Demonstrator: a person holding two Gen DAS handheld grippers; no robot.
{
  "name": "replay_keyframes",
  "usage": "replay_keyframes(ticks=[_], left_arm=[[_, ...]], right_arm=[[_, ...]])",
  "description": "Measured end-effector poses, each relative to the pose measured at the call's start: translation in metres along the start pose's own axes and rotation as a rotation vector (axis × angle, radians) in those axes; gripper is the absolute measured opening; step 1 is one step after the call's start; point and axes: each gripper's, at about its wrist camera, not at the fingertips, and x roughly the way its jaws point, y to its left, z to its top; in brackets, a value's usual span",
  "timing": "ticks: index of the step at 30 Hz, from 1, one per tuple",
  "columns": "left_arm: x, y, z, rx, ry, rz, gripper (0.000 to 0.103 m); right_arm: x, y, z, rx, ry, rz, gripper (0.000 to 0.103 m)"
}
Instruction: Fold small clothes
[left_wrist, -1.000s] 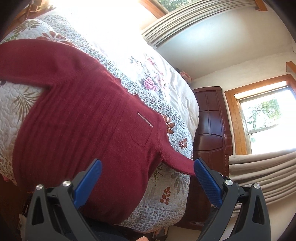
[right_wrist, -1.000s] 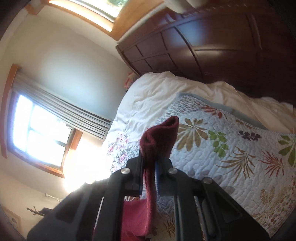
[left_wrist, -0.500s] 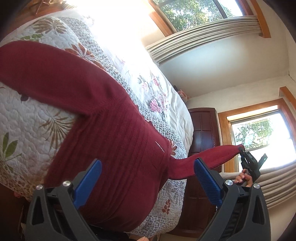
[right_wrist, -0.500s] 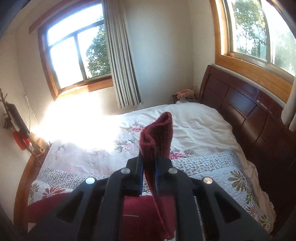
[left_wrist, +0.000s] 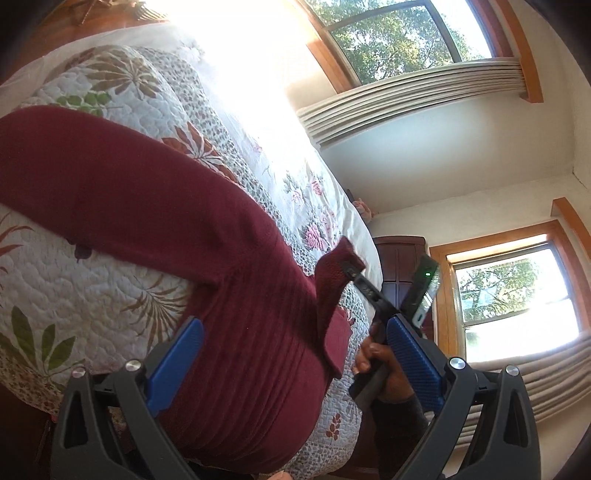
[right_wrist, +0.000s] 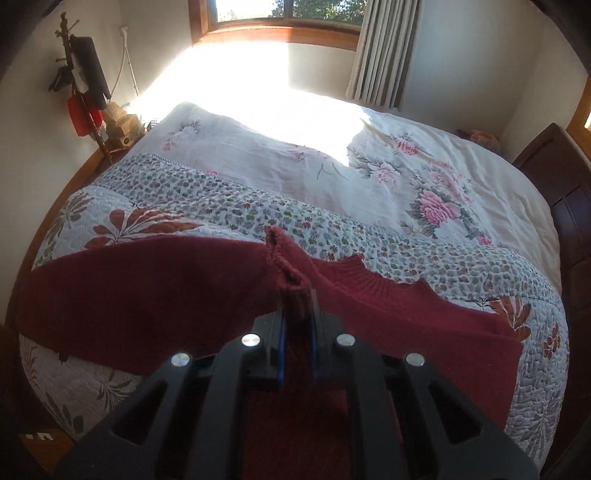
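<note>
Right wrist view: the right hand-held gripper (right_wrist: 297, 332) has its blue pads pressed together on the cuff of a sleeve (right_wrist: 286, 258) of the dark red sweater (right_wrist: 147, 295), the cuff standing up out of the fingers above the garment's body. Beneath and around it the sweater lies spread across the leaf-patterned quilt (right_wrist: 184, 199) on the bed, its ribbed collar (right_wrist: 364, 275) just right of the pinched cuff and the other sleeve stretched out to the left. Beyond the quilt lies a white floral bedspread (right_wrist: 424, 184) in strong sunlight, then a window sill and curtains (right_wrist: 384, 51). A stand with dark and red things (right_wrist: 83, 92) sits by the bed's far left corner, and a dark wooden headboard (right_wrist: 565, 192) edges the right.

From the left wrist, the left hand-held gripper (left_wrist: 295, 363) is spread wide with nothing between its blue pads, hovering over the sweater's body (left_wrist: 240, 332). The right-hand tool and the person's hand (left_wrist: 384, 365) holding it cross in front of its right finger, the lifted sleeve (left_wrist: 332, 280) arching back over the garment. Two windows (left_wrist: 509, 291) and a dark wardrobe (left_wrist: 399, 266) fill the far wall.
</note>
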Motion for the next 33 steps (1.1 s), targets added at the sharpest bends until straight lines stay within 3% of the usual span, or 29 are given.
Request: replay_keyframes(ticks=[3,5,9,10,17,24,25,26,27,28,30,33], left_arm=[[0.023,-0.002,0.013,0.011,0.041,-0.028,0.099],[0.041,-0.003,0.020,0.012,0.070,-0.057,0.099],[0.088,0.000,0.032,-0.035,0.127,-0.127,0.099],[0.105,0.000,0.034,-0.044,0.149,-0.141,0.099],[0.233,0.018,0.030,-0.113,0.330,-0.044,0.099],[0.289,0.019,0.033,-0.056,0.350,0.127,0.098],[0.291,0.018,0.034,-0.048,0.345,0.161,0.095],[0.293,0.017,0.036,-0.037,0.345,0.206,0.080],[0.295,0.016,0.038,-0.014,0.350,0.245,0.054],[0.295,0.015,0.039,0.006,0.348,0.280,0.046],[0.293,0.013,0.043,0.030,0.331,0.316,0.019],[0.281,0.001,0.047,0.098,0.284,0.291,0.007]], right_arm=[[0.034,0.024,-0.019,-0.045,0.063,0.013,0.010],[0.041,0.031,-0.030,-0.054,0.077,0.059,0.020],[0.002,0.008,-0.046,0.044,0.008,0.168,0.059],[-0.011,-0.004,-0.053,0.087,-0.012,0.190,0.063],[-0.073,-0.067,-0.130,0.198,0.019,0.155,0.063],[-0.099,-0.088,-0.189,0.375,0.057,0.187,0.063],[-0.100,-0.087,-0.193,0.397,0.058,0.198,0.063],[-0.101,-0.086,-0.196,0.411,0.062,0.210,0.063],[-0.102,-0.083,-0.198,0.416,0.066,0.219,0.063],[-0.102,-0.081,-0.199,0.415,0.067,0.225,0.063],[-0.104,-0.076,-0.201,0.408,0.069,0.235,0.063],[-0.105,-0.072,-0.205,0.409,0.077,0.242,0.063]])
